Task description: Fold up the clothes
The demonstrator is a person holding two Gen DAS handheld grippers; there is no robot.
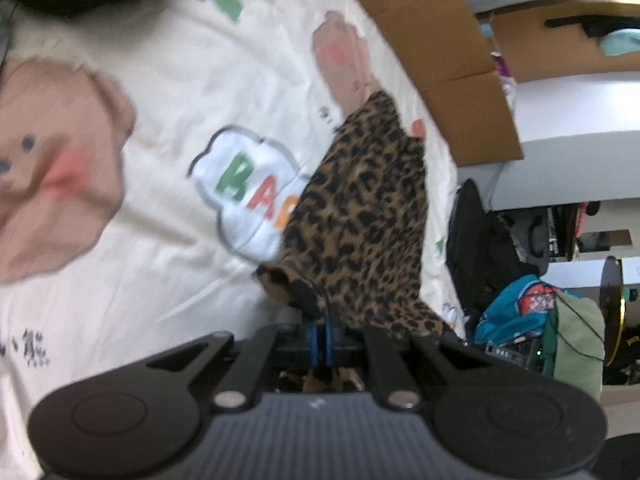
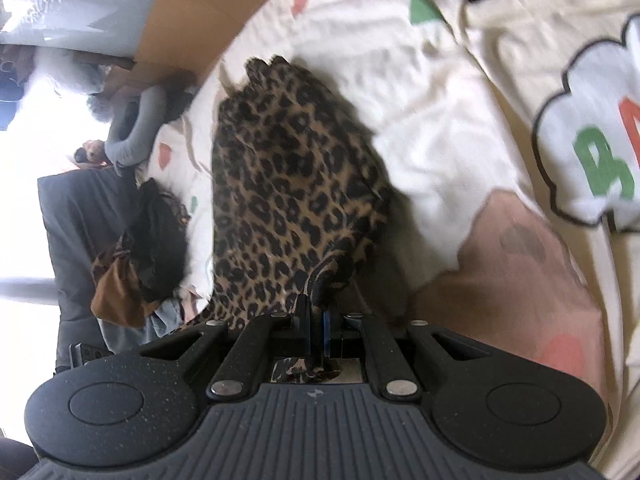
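Right up against the left wrist lens sits the black housing, and just ahead of it the left tool [image 1: 320, 342] has its blue pads pressed together, pinching a bunched corner of the leopard-print garment [image 1: 360, 216]. The cloth rises out of that pinch and stretches away in a long tapering panel, its far tip lying on the cream bedsheet [image 1: 168, 92]. Tan ground, black spots, a dark hem curling right at the pads. Beside it on the sheet, a cloud patch with coloured letters [image 1: 248, 188], partly covered by the garment's edge, and a brown bear face [image 1: 56, 168] well off to the left.

Over to the right wrist view: the right tool [image 2: 316, 330] is likewise closed tight, nipping another gathered edge of the same leopard-print garment [image 2: 288, 184]. From here the fabric fans out broad and rounded, draped over the bedsheet [image 2: 432, 112], its far end towards the cardboard [image 2: 188, 16] at the bed's edge. A dark heap of other clothes [image 2: 140, 248] lies to the left, at the bed's side.
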